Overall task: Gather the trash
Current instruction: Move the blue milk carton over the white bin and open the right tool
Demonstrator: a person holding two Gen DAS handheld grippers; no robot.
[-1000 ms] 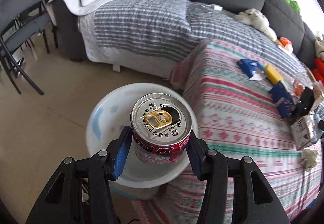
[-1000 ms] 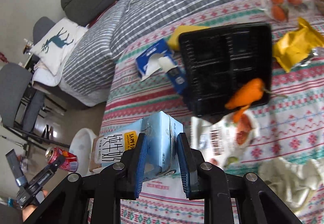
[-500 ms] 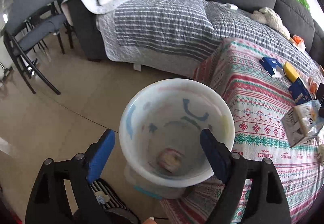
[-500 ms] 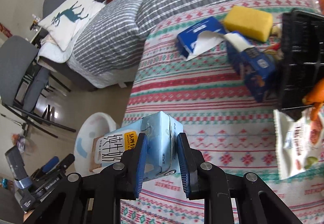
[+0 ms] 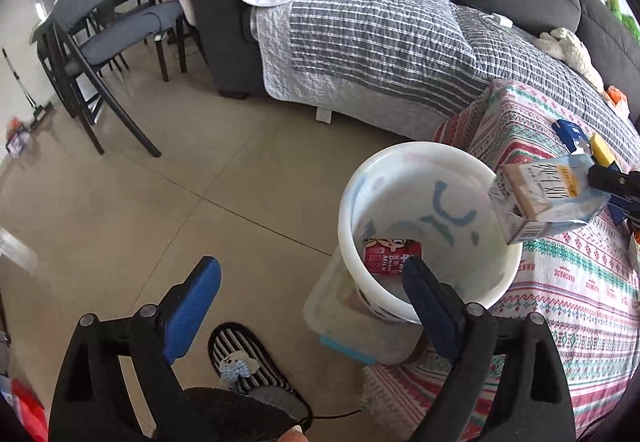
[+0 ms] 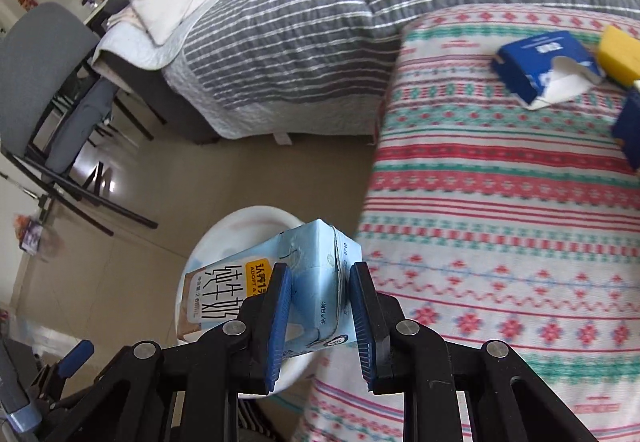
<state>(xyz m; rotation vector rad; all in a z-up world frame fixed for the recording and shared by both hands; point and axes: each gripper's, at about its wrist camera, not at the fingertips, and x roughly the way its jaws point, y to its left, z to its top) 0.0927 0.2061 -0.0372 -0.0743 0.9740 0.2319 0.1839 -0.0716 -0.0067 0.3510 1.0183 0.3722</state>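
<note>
A white bin (image 5: 360,198) stands on the floor beside the table's patterned cloth (image 5: 576,282). A red can (image 5: 390,256) lies at the bin's bottom. My left gripper (image 5: 308,290) is open and empty, low and just left of the bin. My right gripper (image 6: 320,282) is shut on a light blue milk carton (image 6: 312,262) and holds it over the bin's rim (image 6: 248,214). The carton also shows in the left wrist view (image 5: 544,194) above the bin's right edge.
A blue tissue box (image 6: 536,62) and a yellow sponge (image 6: 620,52) lie on the cloth. A grey sofa with a striped quilt (image 5: 380,38) stands behind. A grey chair (image 5: 116,18) is at the far left. A striped slipper (image 5: 244,362) lies by the bin.
My left gripper opened and dropped the red can into the bin, then drew back to the left. My right gripper carried the milk carton from over the table to above the bin.
</note>
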